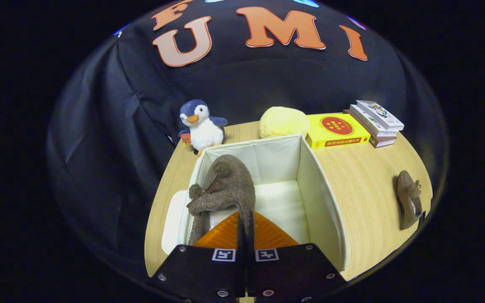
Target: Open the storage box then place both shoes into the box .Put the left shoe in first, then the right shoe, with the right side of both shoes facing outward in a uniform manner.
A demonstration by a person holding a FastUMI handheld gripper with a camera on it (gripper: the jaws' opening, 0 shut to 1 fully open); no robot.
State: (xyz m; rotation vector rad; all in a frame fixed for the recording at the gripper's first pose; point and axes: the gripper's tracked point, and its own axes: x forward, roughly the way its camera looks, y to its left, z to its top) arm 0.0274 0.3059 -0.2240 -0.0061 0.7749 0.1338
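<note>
shoe (225,189) in box (310,185) w/ tool (246,227) | 2nd shoe (409,200) R on table (364,181)

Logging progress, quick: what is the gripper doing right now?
Gripper: closed on the brown fuzzy shoe, holding it over the open cream fabric storage box.

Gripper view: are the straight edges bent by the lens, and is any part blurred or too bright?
Gripper view: the fisheye curves the table edge and bows the box walls; the shoe held in the hand-held gripper looks slightly soft, the books sharp; lighting is even, without harsh glare.
</note>
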